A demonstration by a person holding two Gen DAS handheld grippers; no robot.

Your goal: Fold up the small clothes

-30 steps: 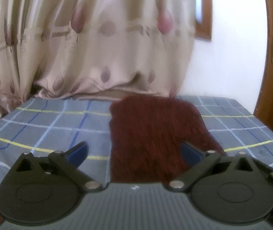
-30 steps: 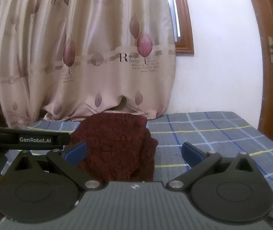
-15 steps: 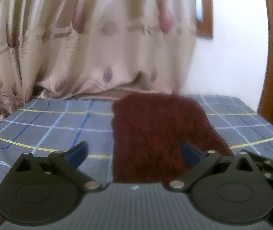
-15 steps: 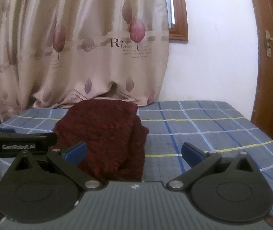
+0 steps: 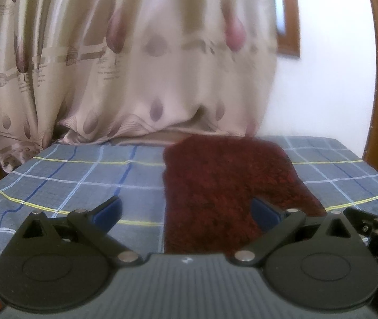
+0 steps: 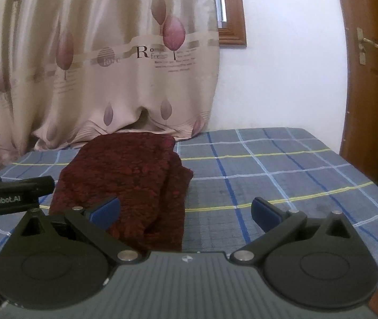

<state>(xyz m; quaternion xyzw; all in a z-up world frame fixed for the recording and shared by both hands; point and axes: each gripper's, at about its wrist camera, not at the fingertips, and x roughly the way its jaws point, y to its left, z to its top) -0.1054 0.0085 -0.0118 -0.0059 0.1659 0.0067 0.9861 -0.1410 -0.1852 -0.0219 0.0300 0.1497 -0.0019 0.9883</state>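
My left tool (image 5: 186, 211) and right tool (image 6: 185, 210) gaped wide, empty; the garment (image 5: 223, 186) lay just ahead on the bed (image 6: 282, 170).

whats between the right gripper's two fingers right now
In the right wrist view, the open right gripper frames the maroon garment's right edge and bare plaid sheet; nothing is held.

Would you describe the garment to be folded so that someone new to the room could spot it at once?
Start at the bed with the blue checked sheet in front of the leaf-print curtain. On its curtain side lies a dark red fuzzy garment, already partly folded. It is the only item on the sheet, and its deep maroon pile stands out against the blue checks.
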